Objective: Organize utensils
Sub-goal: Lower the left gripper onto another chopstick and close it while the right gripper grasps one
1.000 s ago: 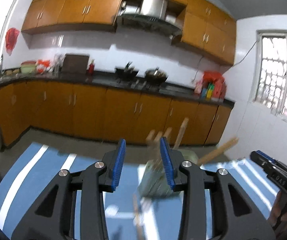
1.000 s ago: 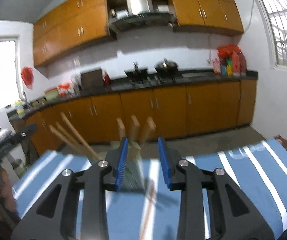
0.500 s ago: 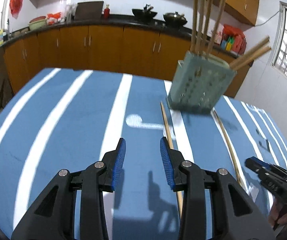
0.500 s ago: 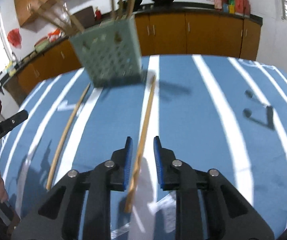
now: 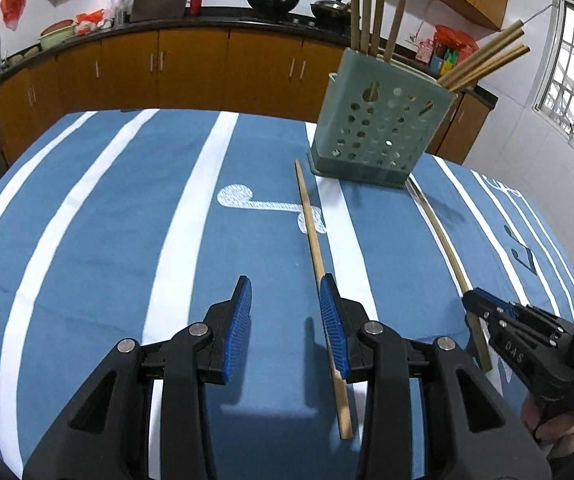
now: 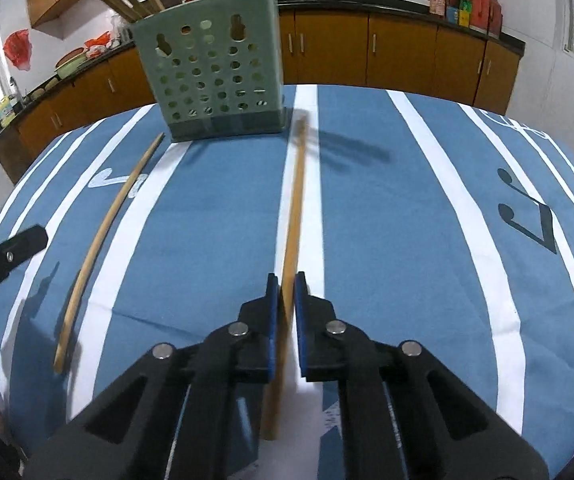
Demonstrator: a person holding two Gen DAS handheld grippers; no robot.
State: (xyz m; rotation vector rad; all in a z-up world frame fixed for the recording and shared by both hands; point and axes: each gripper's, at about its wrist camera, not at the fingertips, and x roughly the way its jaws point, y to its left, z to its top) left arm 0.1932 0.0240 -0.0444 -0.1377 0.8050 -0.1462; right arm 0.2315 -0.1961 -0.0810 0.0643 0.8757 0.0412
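Note:
A green perforated utensil holder [image 5: 379,136] [image 6: 215,80] stands at the far side of the table with several chopsticks upright in it. Two loose chopsticks lie on the cloth in front of it. My right gripper [image 6: 285,282] [image 5: 469,302] is closing, its pads pressing the near part of one chopstick [image 6: 293,208] [image 5: 443,240]. The other chopstick [image 5: 309,216] [image 6: 99,236] runs under the right finger of my left gripper [image 5: 287,312] [image 6: 27,240]. That gripper is open low over the cloth with nothing between its pads.
A blue tablecloth [image 5: 87,240] with white stripes and music-note prints covers the table. Orange kitchen cabinets and a dark counter [image 5: 207,20] with pans run behind it. A person's hand [image 5: 547,424] holds the right gripper's handle.
Both grippers dropped and tipped down from facing the cabinets to just over the cloth. The right jaws narrowed onto a chopstick. The left jaws kept their gap.

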